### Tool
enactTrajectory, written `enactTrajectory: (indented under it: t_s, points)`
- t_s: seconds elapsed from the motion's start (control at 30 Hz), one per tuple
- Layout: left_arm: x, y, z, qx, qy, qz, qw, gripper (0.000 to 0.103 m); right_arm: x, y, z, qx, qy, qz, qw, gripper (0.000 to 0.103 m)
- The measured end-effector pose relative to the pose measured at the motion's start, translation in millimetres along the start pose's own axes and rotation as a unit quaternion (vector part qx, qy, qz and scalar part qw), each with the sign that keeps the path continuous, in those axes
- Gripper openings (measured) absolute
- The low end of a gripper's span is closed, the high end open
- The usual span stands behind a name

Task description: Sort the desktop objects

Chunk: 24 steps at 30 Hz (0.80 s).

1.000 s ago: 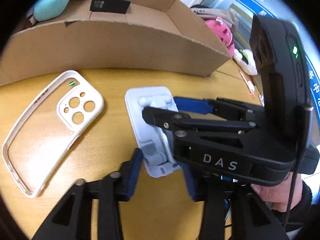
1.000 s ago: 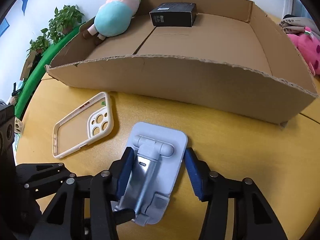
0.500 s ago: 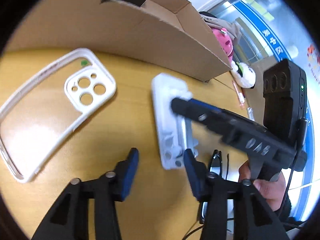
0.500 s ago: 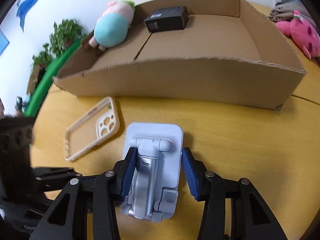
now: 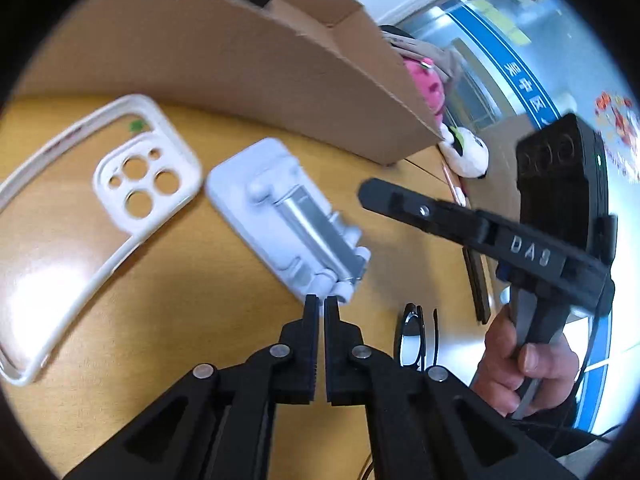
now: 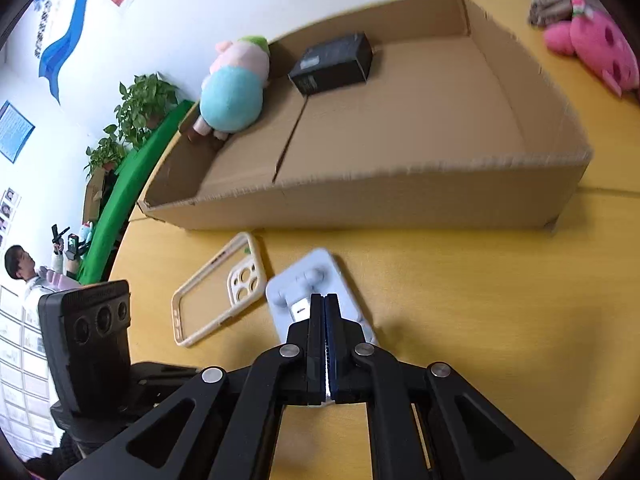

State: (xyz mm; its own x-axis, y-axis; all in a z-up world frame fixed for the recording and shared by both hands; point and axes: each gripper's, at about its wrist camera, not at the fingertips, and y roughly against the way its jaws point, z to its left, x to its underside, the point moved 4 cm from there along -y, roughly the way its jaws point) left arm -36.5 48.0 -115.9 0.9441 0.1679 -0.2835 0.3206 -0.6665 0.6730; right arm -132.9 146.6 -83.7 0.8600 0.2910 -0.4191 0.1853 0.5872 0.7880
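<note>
A yellow wooden table (image 5: 224,360) seen from two hand-held claws, both angled down at it. The left claw (image 5: 321,304) has its fingers pressed together with nothing between them, its tips just short of the near end of a white phone stand (image 5: 280,216) that lies flat on the table, folded, with a silver arm along its middle. At ten o'clock from the stand, just beside it, lies a white phone case (image 5: 100,216), open side up, camera holes toward the stand. At three o'clock from the stand the right claw (image 5: 370,192) hovers above the table, gripped from below by a hand (image 5: 520,368). Folded glasses (image 5: 414,332) lie at five o'clock from the stand.

From the right wrist, the right claw (image 6: 325,300) is also closed and empty, its tips over the stand (image 6: 320,280). At twelve o'clock stands a low open cardboard box (image 6: 400,200); inside it, a black box (image 6: 334,64) near the far wall and a plush pig (image 6: 234,92) leaning at the left corner. A pink plush (image 6: 596,48) lies on the table at two o'clock, outside the box. A person (image 6: 24,268) stands far off at nine o'clock
</note>
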Motion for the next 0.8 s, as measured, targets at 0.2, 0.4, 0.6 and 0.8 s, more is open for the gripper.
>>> enactTrajectory:
  t_s: [0.2,0.4,0.6,0.8]
  points:
    - [-10,16,6,-0.002,0.017,-0.019,0.9997,0.019,11,-3,20,0.019,0.077,0.016,0.997,0.06]
    - [-22,35,16,-0.034,-0.008,-0.031,0.9989,0.042,30,-9,28,0.045,0.179,0.022,0.983,0.078]
    - [-45,45,12,-0.049,-0.051,-0.031,0.997,0.042,34,-36,20,0.072,0.228,0.083,0.968,0.08]
    - [-52,41,-2,-0.044,-0.099,-0.003,0.9941,0.042,41,-40,36,0.105,0.294,0.072,0.947,0.071]
